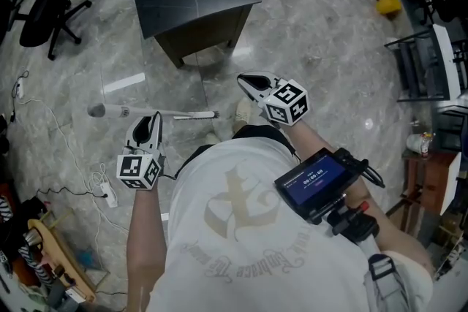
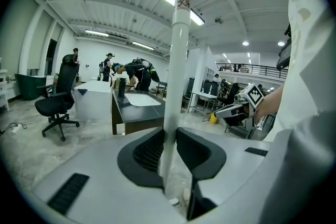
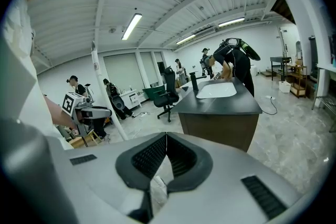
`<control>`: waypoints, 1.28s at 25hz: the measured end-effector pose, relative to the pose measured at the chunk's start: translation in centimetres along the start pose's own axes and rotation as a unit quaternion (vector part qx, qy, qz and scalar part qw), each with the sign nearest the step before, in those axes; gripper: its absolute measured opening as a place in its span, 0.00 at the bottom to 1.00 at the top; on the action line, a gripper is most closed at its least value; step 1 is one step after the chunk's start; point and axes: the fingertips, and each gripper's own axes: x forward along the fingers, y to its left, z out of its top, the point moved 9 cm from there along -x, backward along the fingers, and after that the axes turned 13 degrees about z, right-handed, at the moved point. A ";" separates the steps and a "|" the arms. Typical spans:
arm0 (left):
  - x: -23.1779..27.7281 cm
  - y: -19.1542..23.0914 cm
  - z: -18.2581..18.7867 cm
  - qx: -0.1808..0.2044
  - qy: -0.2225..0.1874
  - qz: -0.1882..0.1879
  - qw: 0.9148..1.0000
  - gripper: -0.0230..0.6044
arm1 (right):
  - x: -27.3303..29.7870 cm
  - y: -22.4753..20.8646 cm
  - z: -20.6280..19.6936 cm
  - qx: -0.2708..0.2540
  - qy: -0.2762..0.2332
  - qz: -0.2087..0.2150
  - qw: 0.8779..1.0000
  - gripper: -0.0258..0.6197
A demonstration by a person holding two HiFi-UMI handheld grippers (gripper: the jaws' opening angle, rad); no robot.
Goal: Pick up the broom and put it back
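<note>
The broom's white pole (image 1: 164, 113) slants across the marble floor in the head view, its grey-capped top end at the left and its lower end by my feet. My left gripper (image 1: 151, 118) is shut on it. In the left gripper view the pole (image 2: 176, 60) rises straight up between the dark pads, held by my left gripper (image 2: 169, 136). My right gripper (image 1: 248, 81) hangs further right, apart from the broom. Its jaws (image 3: 167, 136) meet at the tips with nothing between them. From the right gripper view the pole (image 3: 105, 97) and the left gripper (image 3: 92, 112) show at the left.
A dark desk (image 1: 219, 7) with a white panel on top stands just ahead. A black office chair (image 1: 44, 11) is at the far left. Cables and a power strip (image 1: 110, 193) lie on the floor at the left. Racks (image 1: 428, 69) line the right side. Several people stand behind the desk.
</note>
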 end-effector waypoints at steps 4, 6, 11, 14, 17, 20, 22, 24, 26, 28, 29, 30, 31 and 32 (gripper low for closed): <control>-2.2 0.4 -0.7 0.003 -0.007 0.001 1.000 0.17 | 0.6 1.8 -0.3 -0.004 0.001 0.003 1.000 0.07; -3.7 0.9 -1.2 0.003 -0.013 0.003 1.000 0.17 | 1.1 3.3 -0.7 -0.007 0.002 0.005 1.000 0.07; -4.0 1.0 -1.9 -0.001 -0.013 0.006 1.000 0.17 | 1.4 3.6 -0.8 -0.012 0.006 0.008 1.000 0.07; -4.2 1.3 -2.1 -0.002 -0.012 0.010 1.000 0.17 | 1.4 3.7 -0.5 -0.015 0.007 0.007 1.000 0.07; -4.2 1.7 -2.4 -0.005 -0.009 0.012 1.000 0.17 | 1.3 3.8 -0.4 -0.016 0.008 0.003 1.000 0.07; -4.1 1.9 -2.8 -0.006 -0.005 0.013 1.000 0.17 | 1.2 3.7 -0.4 -0.017 0.009 0.000 1.000 0.07; -4.0 2.1 -2.9 -0.007 -0.003 0.015 1.000 0.17 | 1.2 3.7 -0.3 -0.017 0.009 -0.001 1.000 0.07; -4.0 2.3 -3.1 -0.008 0.000 0.018 1.000 0.17 | 1.3 3.8 -0.1 -0.018 0.008 0.000 1.000 0.07; -4.1 2.6 -3.4 -0.012 0.003 0.022 1.000 0.17 | 1.4 3.9 -0.1 -0.019 0.009 0.002 1.000 0.07; -4.3 2.7 -3.6 -0.016 0.003 0.028 0.999 0.17 | 1.5 4.0 -0.1 -0.019 0.012 0.005 1.000 0.07; -4.5 2.8 -3.6 -0.016 0.004 0.031 0.999 0.17 | 1.5 4.0 -0.1 -0.019 0.013 0.006 1.000 0.07; -4.6 2.8 -3.7 -0.016 0.005 0.034 0.999 0.17 | 1.5 4.0 -0.1 -0.019 0.013 0.007 1.000 0.07; -4.7 2.9 -3.7 -0.017 0.006 0.036 0.999 0.17 | 1.5 4.0 0.0 -0.019 0.014 0.009 1.000 0.07; -4.8 3.0 -3.7 -0.018 0.008 0.040 0.999 0.17 | 1.6 4.0 0.0 -0.018 0.015 0.011 1.000 0.07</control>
